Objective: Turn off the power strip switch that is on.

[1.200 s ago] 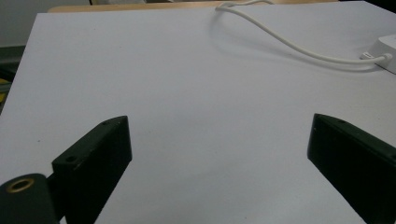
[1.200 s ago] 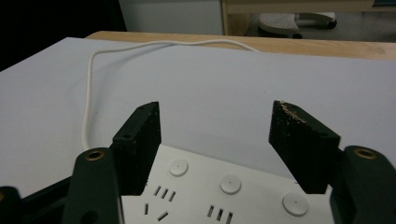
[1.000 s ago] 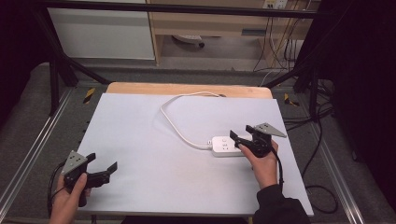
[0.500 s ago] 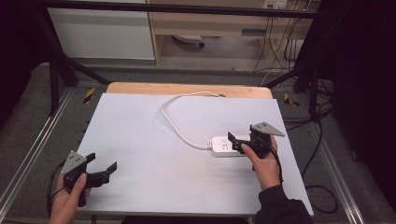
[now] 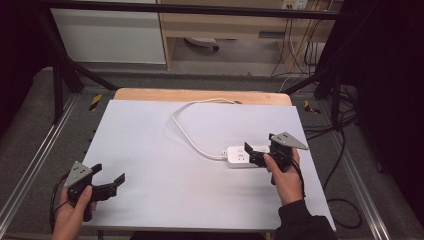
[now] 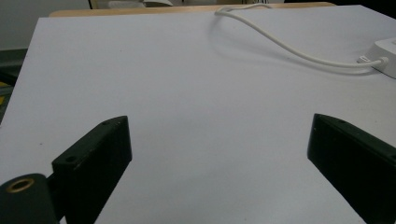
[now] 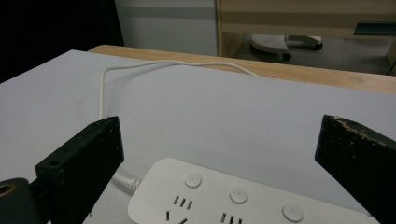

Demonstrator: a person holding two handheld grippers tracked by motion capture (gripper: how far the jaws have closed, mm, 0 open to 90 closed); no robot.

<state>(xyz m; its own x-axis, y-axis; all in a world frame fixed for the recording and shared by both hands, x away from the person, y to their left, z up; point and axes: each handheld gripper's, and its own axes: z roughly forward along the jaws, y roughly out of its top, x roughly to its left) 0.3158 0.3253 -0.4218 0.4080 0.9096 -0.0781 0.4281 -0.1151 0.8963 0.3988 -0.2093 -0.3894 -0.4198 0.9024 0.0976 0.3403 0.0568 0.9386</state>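
Comparing with 1 second back, we find our right gripper (image 5: 256, 152) drawn slightly toward us along the white strip (image 5: 239, 156), jaws spread wide over it and gripping nothing. Our left gripper (image 5: 108, 181) has stayed at the near left corner, jaws also wide apart and empty. In the right gripper view, 3 buttons sit above the sockets. A cord (image 5: 192, 131) loops from the strip's left end toward the far edge. We work on a pale sheet (image 5: 150, 140) over a wooden table (image 5: 200, 95); beyond stand a cabinet (image 5: 107, 35) and dangling cables (image 5: 300, 35).
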